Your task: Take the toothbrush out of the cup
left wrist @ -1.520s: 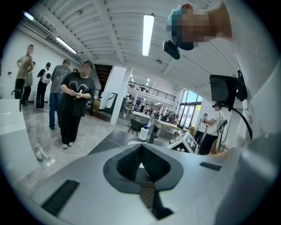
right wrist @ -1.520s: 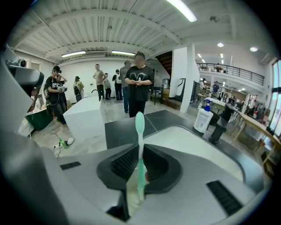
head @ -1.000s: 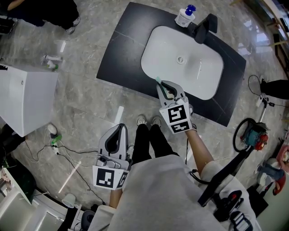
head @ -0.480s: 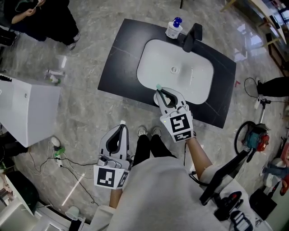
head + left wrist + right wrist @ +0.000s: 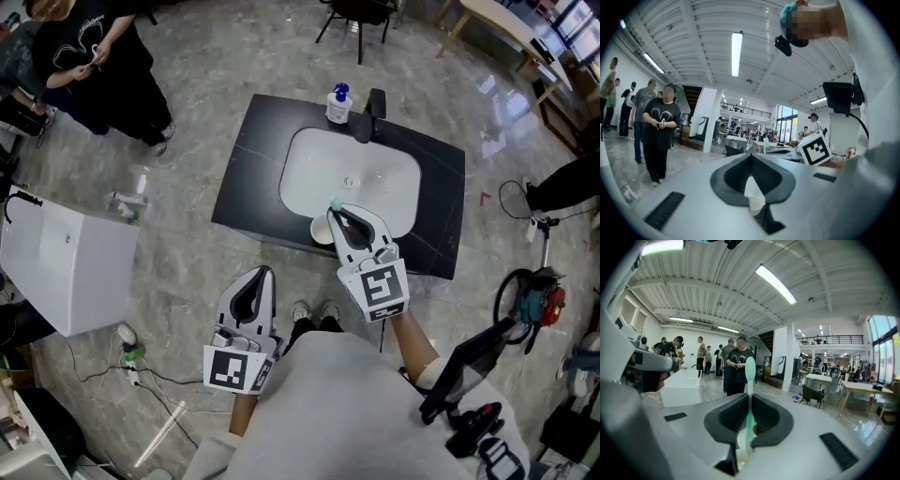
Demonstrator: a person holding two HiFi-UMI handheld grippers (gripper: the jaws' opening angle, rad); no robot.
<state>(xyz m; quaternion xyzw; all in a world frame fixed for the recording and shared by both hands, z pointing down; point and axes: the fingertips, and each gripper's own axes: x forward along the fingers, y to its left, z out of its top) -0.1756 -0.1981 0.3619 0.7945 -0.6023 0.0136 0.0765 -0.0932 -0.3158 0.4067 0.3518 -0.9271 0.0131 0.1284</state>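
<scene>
**Right gripper** (image 5: 336,214), one of two hand-held units. Its jaws are clenched on the single mint-green toothbrush (image 5: 749,376). The handle is pinched between the two dark pads, and the brush head is seen standing clear beyond the jaw tips. From the head view the brush is located over the front rim of the one white basin (image 5: 375,178).

**Left gripper** (image 5: 263,274). It is held low and to the left, well apart from the counter. Its jaw tips are seen brought together, and nothing is gripped between them.

One square-marker cube is carried on each gripper, two in all.

**Cup** (image 5: 320,232), one, white. It is seen on the front edge of the single black countertop (image 5: 253,159), just beside the right gripper and partly covered by it. Whether the handle's lower end is clear of the cup cannot be told.

**Counter fittings.** At the far rim of the basin, one dark faucet (image 5: 372,108) and one white bottle with a blue cap (image 5: 337,105) are set side by side.

**Surroundings.** One white cabinet (image 5: 66,272) is shown on the grey floor to the left. One person in dark clothing (image 5: 103,66) is seen standing beyond it. One dark chair (image 5: 361,11) is shown behind the counter.
</scene>
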